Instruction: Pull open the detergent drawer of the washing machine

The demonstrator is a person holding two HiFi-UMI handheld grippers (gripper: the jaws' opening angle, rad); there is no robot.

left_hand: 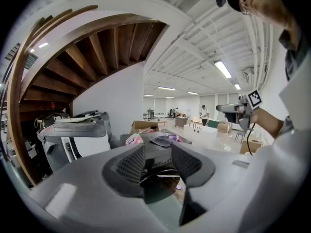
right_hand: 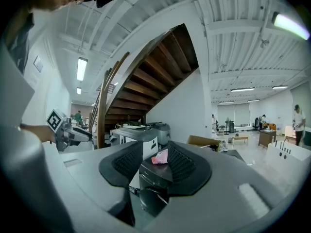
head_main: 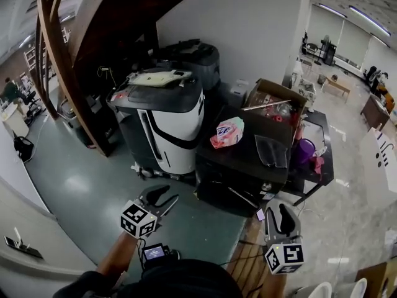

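Observation:
The black washing machine (head_main: 245,166) stands in the middle of the floor, its front toward me; I cannot make out the detergent drawer. A pink bag (head_main: 227,133) lies on its top. My left gripper (head_main: 162,194) hovers low at the left, well short of the machine, its jaws close together with nothing between them. My right gripper (head_main: 279,208) is held near the machine's front right corner, jaws likewise close and empty. In the left gripper view the machine (left_hand: 160,154) shows past the gripper (left_hand: 158,166). In the right gripper view its front and round door (right_hand: 151,198) lie beyond the gripper (right_hand: 155,161).
A white-and-black appliance (head_main: 166,126) stands left of the machine, under a wooden staircase (head_main: 59,61). An open cardboard box (head_main: 276,101) and a purple item (head_main: 304,151) sit behind and to the right. A dark cloth (head_main: 272,150) lies on the machine's top.

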